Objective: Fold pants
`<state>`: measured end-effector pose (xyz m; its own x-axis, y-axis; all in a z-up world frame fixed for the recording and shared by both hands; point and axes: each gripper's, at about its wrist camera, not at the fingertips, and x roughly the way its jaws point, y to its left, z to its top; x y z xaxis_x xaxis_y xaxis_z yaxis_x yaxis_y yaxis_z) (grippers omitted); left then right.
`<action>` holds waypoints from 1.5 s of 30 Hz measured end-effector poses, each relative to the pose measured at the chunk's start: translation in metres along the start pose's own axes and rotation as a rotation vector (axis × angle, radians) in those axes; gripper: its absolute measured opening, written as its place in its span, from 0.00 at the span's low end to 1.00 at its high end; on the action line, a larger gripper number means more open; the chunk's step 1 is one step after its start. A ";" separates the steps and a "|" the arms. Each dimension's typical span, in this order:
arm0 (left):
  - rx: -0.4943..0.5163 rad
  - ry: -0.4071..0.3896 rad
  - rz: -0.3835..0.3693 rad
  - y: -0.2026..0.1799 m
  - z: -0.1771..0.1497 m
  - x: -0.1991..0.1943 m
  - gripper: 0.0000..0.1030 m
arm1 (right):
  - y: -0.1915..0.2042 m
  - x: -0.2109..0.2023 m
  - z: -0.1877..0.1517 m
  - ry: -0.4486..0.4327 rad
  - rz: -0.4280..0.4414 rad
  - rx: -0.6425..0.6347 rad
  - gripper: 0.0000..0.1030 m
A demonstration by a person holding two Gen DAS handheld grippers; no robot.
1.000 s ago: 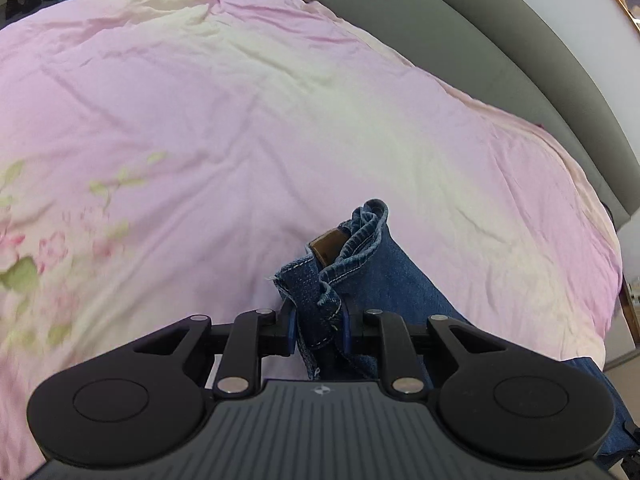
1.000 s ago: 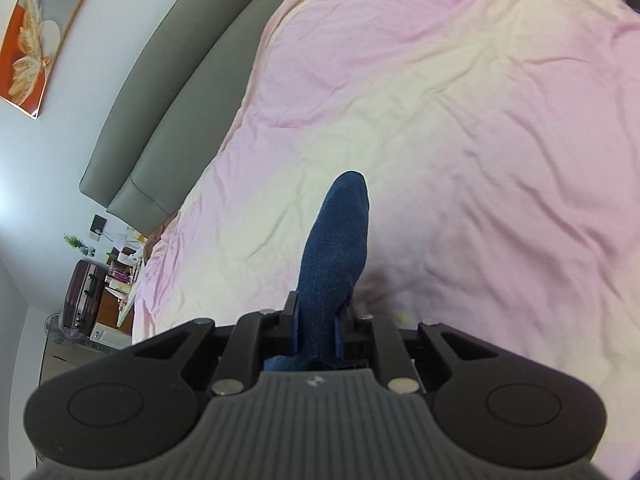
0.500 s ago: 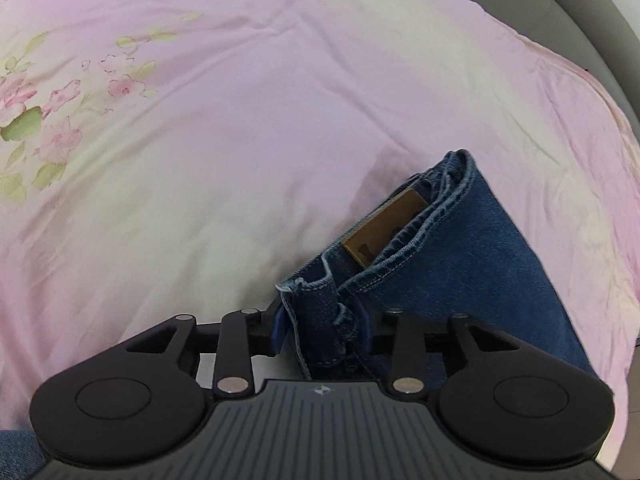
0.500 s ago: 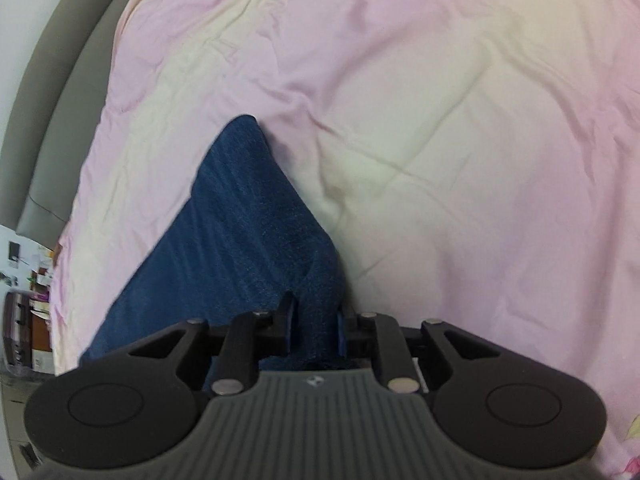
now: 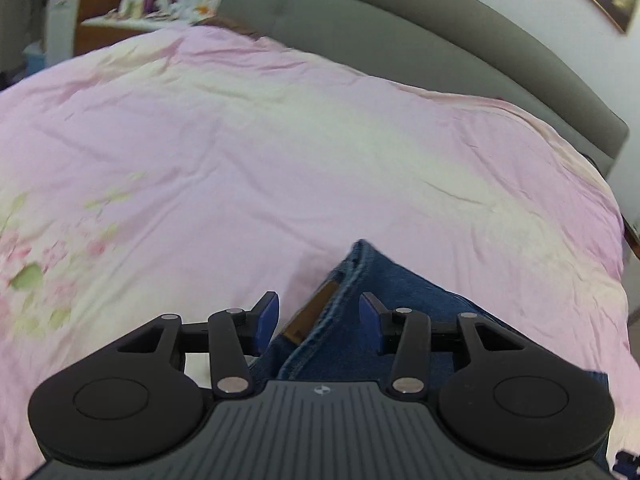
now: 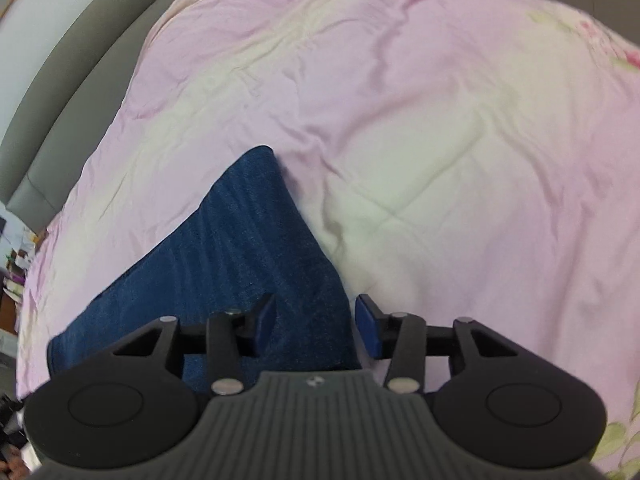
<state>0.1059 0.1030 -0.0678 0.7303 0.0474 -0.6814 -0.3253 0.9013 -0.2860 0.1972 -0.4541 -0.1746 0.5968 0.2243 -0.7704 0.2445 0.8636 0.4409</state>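
Both grippers have let go within the last second: 1 second ago and half a second ago each was clamped on a bunched edge of the jeans [image 5: 384,304], and now the left gripper [image 5: 319,316] and the right gripper [image 6: 316,318] stand with their blue pads spread wide, no denim pinched between them. The jeans lie flat on the pink quilt [image 5: 280,140], near its edge by the grey headboard [image 5: 400,40]. In the left view the waistband with its brown patch [image 5: 316,312] sits just ahead of the pads; in the right view a plain folded corner [image 6: 256,184] points away. I judge that a fold has just been laid down and released, so the next step is likely another regrasp or smoothing.
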 end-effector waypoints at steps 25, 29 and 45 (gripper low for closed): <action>0.354 0.159 0.037 -0.055 0.020 0.153 0.06 | 0.052 0.138 0.077 0.031 -0.021 -0.263 0.00; 0.437 0.130 0.036 -0.072 0.029 0.127 0.09 | 0.055 0.116 0.082 0.024 -0.007 -0.296 0.10; 1.251 0.235 -0.373 -0.247 -0.055 0.088 0.12 | 0.012 0.074 0.063 0.251 0.092 -0.291 0.42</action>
<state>0.2170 -0.1389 -0.0939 0.4924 -0.2490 -0.8340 0.7324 0.6362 0.2424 0.2922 -0.4557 -0.1971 0.3924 0.3791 -0.8380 -0.0493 0.9185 0.3924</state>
